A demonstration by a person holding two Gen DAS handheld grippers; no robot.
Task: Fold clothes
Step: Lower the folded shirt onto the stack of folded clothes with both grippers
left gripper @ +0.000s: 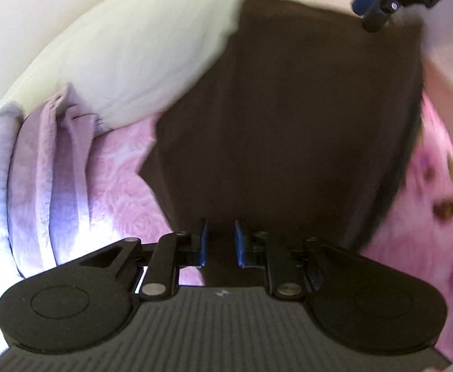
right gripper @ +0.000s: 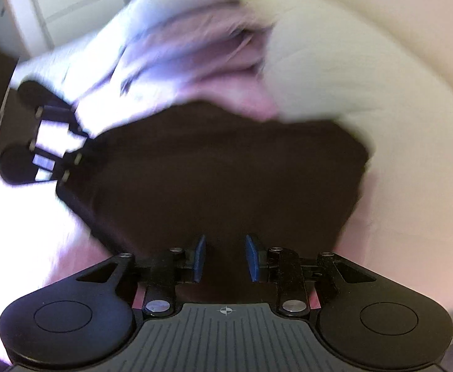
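Left hand-held gripper (left gripper: 220, 243): your pads stand slightly apart, gripping nothing | right hand-held gripper (right gripper: 225, 259): your jaws are opening, empty | dark garment (left gripper: 288, 124): flat on the bed just ahead of both | pink bedspread (left gripper: 118, 192), cream pillow (left gripper: 139, 55) beyond its edges | no readable writing

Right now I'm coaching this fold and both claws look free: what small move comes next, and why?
Probably lower the left claw onto the dark garment's near edge. Its pads stand apart with nothing visibly pinched, and the garment lies fairly flat on the pink bedspread, seemingly ready for another fold.
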